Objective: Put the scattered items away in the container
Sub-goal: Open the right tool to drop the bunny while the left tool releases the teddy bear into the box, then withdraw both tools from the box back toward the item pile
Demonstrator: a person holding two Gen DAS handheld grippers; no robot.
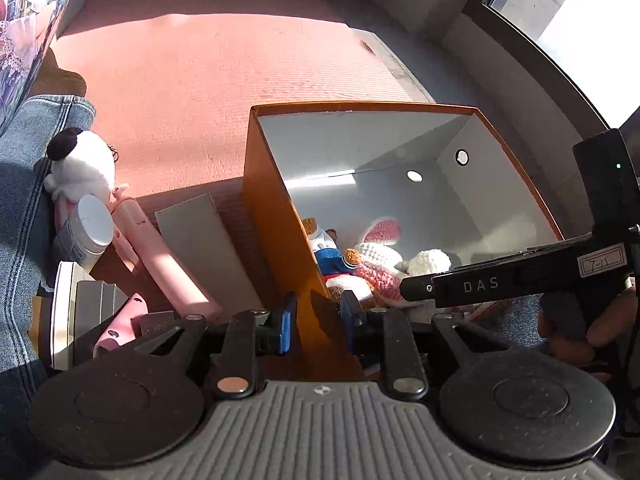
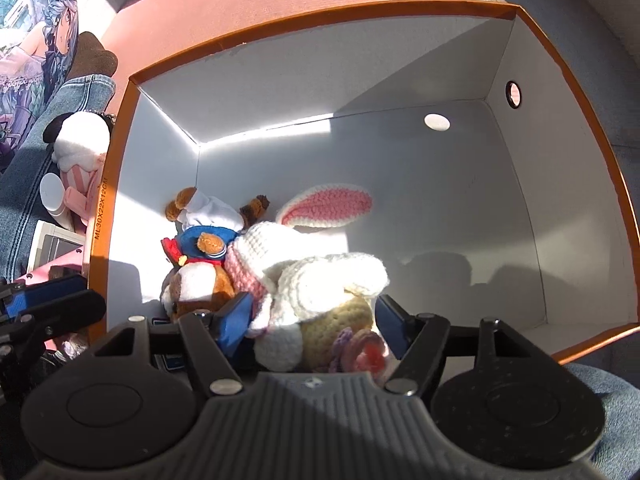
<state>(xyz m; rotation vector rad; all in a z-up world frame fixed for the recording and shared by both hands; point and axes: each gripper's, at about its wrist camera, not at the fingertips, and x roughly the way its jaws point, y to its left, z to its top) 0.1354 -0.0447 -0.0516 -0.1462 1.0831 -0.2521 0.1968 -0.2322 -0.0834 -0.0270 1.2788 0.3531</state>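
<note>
- The orange box (image 2: 576,128), white inside, sits on a pink ribbed mat (image 1: 200,80) in bright sun.
- The left gripper (image 1: 318,320) straddles the box's near left wall: one blue pad (image 1: 286,326) is outside it and the other inside. The gap is narrow, but whether the pads actually press on the cardboard cannot be told.
- The right gripper (image 2: 314,316) points down into the box, its jaws spread wide on either side of a crocheted rabbit (image 2: 320,280). The pads stand just beside the rabbit's body and do not visibly squeeze it.
- The rabbit lies on the box floor, its pink-lined ear (image 2: 332,204) stretched toward the far wall.
- A small plush bear (image 2: 200,248) in a blue outfit and white hat lies against the rabbit, in the box's left corner.
- Outside the box, left of it, wait a white plush (image 1: 82,164) with a dark ear, a white-capped bottle (image 1: 90,230), a pink tube (image 1: 160,252) and a flat white carton (image 1: 208,248).
- A denim-clad leg (image 1: 24,184) borders those items.
</note>
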